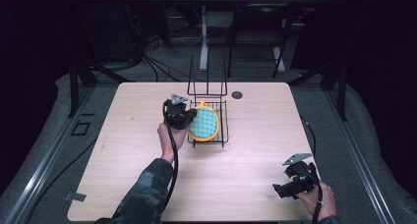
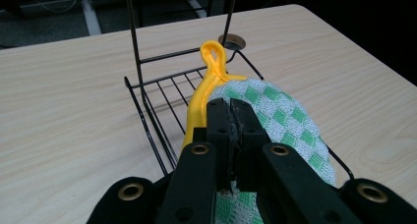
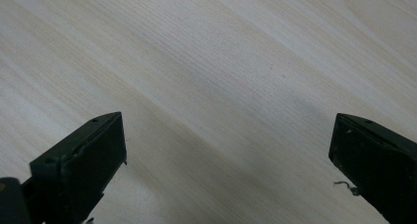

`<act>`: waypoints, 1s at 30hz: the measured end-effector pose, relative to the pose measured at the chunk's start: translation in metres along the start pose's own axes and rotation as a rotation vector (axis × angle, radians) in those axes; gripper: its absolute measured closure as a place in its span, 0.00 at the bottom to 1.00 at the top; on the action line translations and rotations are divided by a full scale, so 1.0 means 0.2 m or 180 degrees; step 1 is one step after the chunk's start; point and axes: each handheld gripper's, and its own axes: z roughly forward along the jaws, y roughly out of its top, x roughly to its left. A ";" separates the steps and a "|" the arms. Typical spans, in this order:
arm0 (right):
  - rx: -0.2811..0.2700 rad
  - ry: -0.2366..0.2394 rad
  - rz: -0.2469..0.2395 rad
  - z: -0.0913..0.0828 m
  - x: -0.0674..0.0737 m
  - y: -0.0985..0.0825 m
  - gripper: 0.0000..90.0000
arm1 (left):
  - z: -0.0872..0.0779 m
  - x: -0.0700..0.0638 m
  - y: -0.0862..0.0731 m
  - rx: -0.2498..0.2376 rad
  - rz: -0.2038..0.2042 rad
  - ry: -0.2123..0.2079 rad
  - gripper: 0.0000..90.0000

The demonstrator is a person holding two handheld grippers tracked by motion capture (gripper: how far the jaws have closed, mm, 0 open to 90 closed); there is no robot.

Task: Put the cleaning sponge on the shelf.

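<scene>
A: High view: what sits at the centre of the wooden table [image 1: 147, 184]?

B: A black wire rack [image 1: 210, 128]; in it an orange-rimmed green checked pad [image 1: 204, 124], its loop handle toward the frame's top.

A: The left gripper [image 1: 189, 120]?

B: Clamped on the pad's left edge; jaws pressed together.

A: The right gripper [image 1: 281, 190]?

B: Lower right of the frame; jaws spread wide over bare wood, grasping nothing.
</scene>
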 end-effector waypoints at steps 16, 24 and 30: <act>-0.0004 -0.0016 -0.0022 0.00 0.01 0.00 0.00 | 0.13 0.01 -0.07 0.0005 -0.0176 0.0085 0.98; -0.0004 -0.0018 -0.0026 0.00 0.01 0.00 0.01 | 0.20 0.01 -0.09 0.0020 -0.0281 0.0127 0.98; 0.0001 -0.0013 -0.0037 0.00 0.01 0.00 0.01 | 0.24 0.02 -0.10 0.0073 -0.0310 0.0127 0.98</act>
